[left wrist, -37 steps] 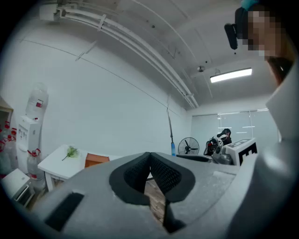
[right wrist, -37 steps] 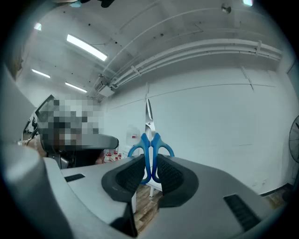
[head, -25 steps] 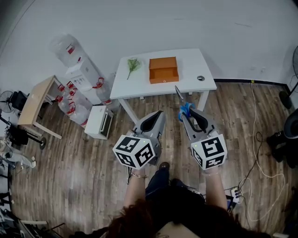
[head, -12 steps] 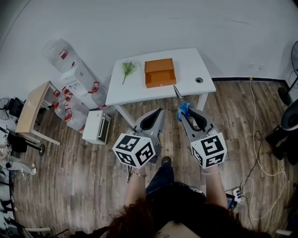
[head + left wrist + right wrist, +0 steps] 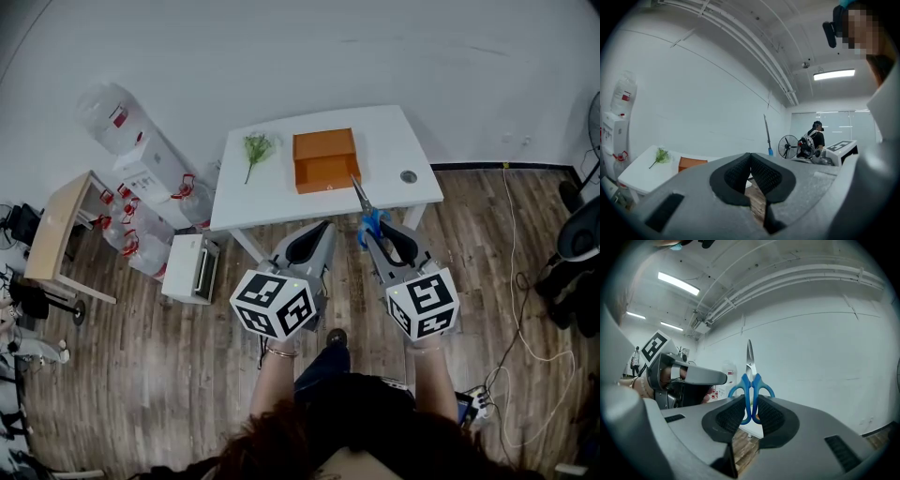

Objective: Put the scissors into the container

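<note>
My right gripper (image 5: 378, 232) (image 5: 751, 414) is shut on the blue handles of the scissors (image 5: 368, 214) (image 5: 750, 390), whose steel blades point up and away toward the table. The orange open container (image 5: 325, 159) (image 5: 691, 163) rests on the white table (image 5: 281, 202), just beyond the blade tip in the head view. My left gripper (image 5: 309, 240) (image 5: 751, 174) is shut with nothing between its pads, level with the right one and short of the table's near edge.
A green sprig (image 5: 254, 149) (image 5: 661, 156) lies on the table left of the container, and a small round hole (image 5: 408, 175) sits at its right. Water bottles and a dispenser (image 5: 141, 169) stand left of the table, next to a wooden side table (image 5: 52, 228). Cables (image 5: 525, 309) lie on the floor at the right.
The table and container have drawn nearer and shifted slightly in the head view as the person stepped toward them. Both grippers keep the same pose, with the scissors still held.
</note>
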Motion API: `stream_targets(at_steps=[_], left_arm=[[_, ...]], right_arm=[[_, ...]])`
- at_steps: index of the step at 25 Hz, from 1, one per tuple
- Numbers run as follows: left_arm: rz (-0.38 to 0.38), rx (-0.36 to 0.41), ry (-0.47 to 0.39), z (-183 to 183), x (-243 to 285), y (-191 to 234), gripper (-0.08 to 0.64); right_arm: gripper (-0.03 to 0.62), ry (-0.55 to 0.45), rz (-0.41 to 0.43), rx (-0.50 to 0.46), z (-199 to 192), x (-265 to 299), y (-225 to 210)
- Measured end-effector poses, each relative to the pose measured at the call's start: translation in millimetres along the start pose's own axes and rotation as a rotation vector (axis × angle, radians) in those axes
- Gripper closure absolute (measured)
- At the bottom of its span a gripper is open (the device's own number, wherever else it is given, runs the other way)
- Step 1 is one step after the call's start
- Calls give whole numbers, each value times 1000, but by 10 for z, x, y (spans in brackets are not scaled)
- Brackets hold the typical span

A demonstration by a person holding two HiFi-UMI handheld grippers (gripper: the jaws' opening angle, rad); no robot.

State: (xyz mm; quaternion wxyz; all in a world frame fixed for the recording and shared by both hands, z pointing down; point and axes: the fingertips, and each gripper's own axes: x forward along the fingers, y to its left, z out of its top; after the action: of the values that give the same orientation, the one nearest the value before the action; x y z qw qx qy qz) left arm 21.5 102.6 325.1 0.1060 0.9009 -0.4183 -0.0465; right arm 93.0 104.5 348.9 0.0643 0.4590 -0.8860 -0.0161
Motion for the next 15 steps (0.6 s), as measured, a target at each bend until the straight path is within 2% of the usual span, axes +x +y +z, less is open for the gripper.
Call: stream_targets(at_steps=[15], left_arm=[[-26, -10, 5, 147, 350, 903, 544]], right_arm=[[517, 18, -28, -12, 93, 952, -111]])
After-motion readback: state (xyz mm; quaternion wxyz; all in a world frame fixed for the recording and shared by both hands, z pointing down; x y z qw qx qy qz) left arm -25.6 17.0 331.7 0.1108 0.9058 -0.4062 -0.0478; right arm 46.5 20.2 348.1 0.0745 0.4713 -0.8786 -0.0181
